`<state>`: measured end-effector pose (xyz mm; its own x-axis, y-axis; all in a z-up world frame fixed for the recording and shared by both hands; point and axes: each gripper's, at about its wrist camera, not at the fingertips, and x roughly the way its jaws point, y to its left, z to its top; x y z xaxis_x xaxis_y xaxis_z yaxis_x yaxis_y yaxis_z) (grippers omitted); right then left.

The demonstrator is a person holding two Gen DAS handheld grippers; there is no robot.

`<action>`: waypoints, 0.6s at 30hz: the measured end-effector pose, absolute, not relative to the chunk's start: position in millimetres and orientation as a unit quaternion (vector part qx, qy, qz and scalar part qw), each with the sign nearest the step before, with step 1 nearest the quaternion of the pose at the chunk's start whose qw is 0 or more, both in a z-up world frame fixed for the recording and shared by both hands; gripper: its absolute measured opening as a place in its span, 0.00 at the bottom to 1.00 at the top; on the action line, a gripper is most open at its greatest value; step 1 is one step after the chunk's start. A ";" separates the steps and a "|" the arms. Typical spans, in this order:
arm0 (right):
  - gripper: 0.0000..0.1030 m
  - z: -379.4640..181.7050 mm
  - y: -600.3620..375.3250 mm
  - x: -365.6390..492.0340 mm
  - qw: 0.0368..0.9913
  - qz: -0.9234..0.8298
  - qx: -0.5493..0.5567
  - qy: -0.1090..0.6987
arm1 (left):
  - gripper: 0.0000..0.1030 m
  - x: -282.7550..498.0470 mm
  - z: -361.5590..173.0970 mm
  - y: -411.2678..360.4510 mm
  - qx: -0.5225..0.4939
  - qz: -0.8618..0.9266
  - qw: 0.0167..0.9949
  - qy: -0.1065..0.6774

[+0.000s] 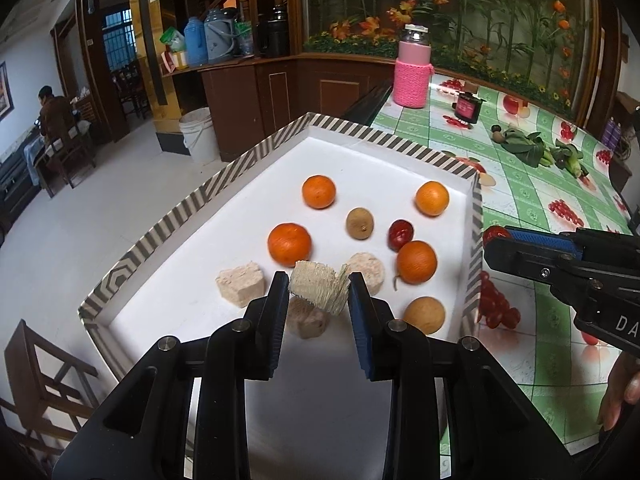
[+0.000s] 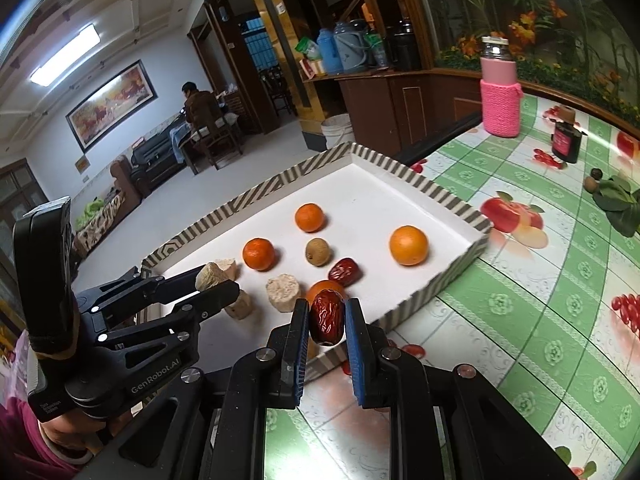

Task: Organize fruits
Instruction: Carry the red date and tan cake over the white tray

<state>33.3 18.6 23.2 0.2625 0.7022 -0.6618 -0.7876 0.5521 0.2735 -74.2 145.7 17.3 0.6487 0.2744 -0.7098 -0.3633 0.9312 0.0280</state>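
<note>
A white tray with a striped rim [image 1: 256,152] [image 2: 404,170] holds several oranges [image 1: 289,244] [image 2: 409,245], a brown kiwi-like fruit [image 1: 359,223] [image 2: 318,252], a red date [image 1: 399,234] [image 2: 345,270], a tan round fruit [image 1: 424,314] and pale beige chunks [image 1: 240,284] [image 2: 283,292]. My left gripper [image 1: 319,286] is shut on a pale fibrous chunk [image 1: 316,286] above the tray's near part; it also shows in the right wrist view [image 2: 214,282]. My right gripper [image 2: 327,320] is shut on a second red date [image 2: 327,316] over the tray's near right edge.
The table has a green checked fruit-print cloth [image 2: 540,300]. A pink knit-sleeved bottle [image 1: 413,68] [image 2: 500,92], a small dark jar [image 1: 467,106] [image 2: 566,140] and leafy greens with small fruits [image 1: 532,146] [image 2: 618,200] lie beyond the tray. The floor drops off left of the tray.
</note>
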 end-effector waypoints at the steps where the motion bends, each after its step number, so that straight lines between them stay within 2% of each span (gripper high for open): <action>1: 0.17 22.6 20.1 32.6 0.792 0.471 -0.057 0.385 | 0.28 -75.4 16.5 147.3 -0.059 0.178 0.906 0.380; 18: 0.17 15.4 59.6 33.3 0.776 0.485 -0.093 0.393 | 0.28 -84.0 6.2 160.4 -0.080 0.173 0.901 0.389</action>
